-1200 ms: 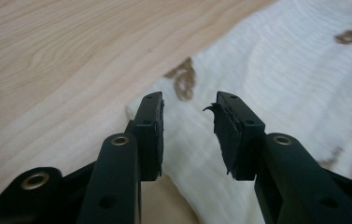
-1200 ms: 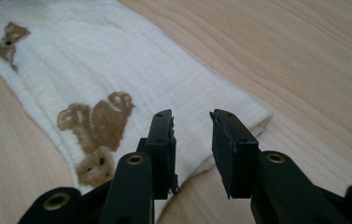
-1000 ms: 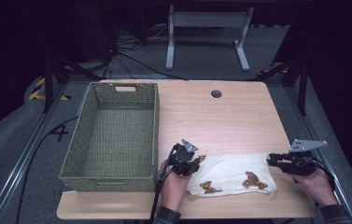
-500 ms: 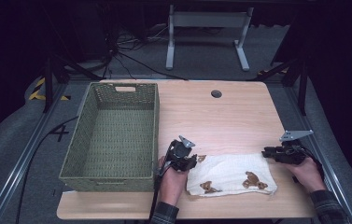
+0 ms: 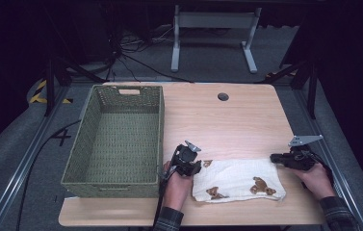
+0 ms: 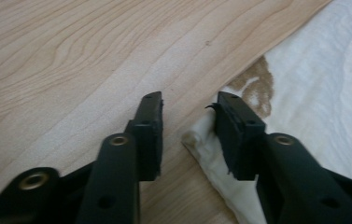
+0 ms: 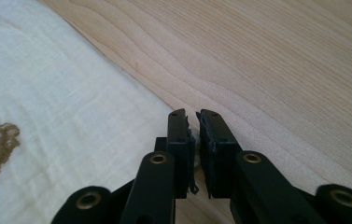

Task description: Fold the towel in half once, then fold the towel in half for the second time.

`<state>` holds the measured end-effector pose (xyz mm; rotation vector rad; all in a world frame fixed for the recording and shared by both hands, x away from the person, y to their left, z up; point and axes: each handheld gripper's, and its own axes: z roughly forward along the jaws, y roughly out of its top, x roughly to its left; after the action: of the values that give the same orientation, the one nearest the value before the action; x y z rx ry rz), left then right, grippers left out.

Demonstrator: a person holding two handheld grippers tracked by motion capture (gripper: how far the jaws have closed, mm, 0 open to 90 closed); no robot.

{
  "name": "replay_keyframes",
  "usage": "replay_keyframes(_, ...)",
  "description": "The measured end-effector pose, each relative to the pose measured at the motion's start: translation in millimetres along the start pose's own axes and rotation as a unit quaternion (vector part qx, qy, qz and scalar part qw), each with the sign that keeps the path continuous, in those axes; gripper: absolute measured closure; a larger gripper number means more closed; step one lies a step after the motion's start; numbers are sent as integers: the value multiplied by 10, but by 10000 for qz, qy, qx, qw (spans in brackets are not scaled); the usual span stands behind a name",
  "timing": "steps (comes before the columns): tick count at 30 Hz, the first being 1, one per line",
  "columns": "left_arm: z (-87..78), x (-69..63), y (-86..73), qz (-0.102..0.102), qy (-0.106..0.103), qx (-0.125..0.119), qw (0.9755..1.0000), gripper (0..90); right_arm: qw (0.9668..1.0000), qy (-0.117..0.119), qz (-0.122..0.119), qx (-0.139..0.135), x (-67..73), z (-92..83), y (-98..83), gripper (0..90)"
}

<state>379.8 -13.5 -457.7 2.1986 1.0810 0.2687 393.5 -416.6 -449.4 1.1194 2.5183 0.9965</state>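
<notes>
You have the folded bear-print cloth (image 5: 239,180) lying between your grippers, the left gripper (image 6: 187,122) closing, jaws apart around its rolled corner, the right gripper (image 7: 197,135) nearly together on its opposite edge, for lifting it evenly.

Looks like a lab or recording studio, dark curtained surround, cables (image 5: 136,60) snaking over grey floor (image 5: 15,159), hazard tape (image 5: 38,91), lone wooden tabletop (image 5: 237,120)
</notes>
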Motion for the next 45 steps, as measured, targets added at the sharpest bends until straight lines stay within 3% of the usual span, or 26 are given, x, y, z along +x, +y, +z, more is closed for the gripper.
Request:
replay_keyframes(3, 9, 2, 3, -3, -142, -1, 9999, 817, 10000, 2, -14, 11, 12, 1, 2, 855)
replay_keyframes(7, 17, 13, 23, 15, -123, 1, 9999, 861, 10000, -51, -85, 3, 28, 2, 5, 866)
replay_keyframes(9, 21, 38, 50, -22, -83, -41, 10000, 865, 9996, -170, -205, 34, 48, -4, 10, 873)
replay_keyframes(16, 43, 81, 153, -95, -40, -239, 9997, 870, 9991, -346, -239, 33, 22, -29, 16, 878)
replay_keyframes(23, -1, 122, 279, -88, -27, -404, 9991, 870, 9988, -431, -172, -173, -24, -75, 56, 877)
replay_keyframes(31, -78, 151, 317, -140, -61, -592, 9981, 869, 9974, -538, -216, -418, -50, -123, 147, 877)
replay_keyframes(45, -283, -32, 188, -92, 17, -642, 9979, 869, 9963, -496, -272, -644, 98, -326, 87, 876)
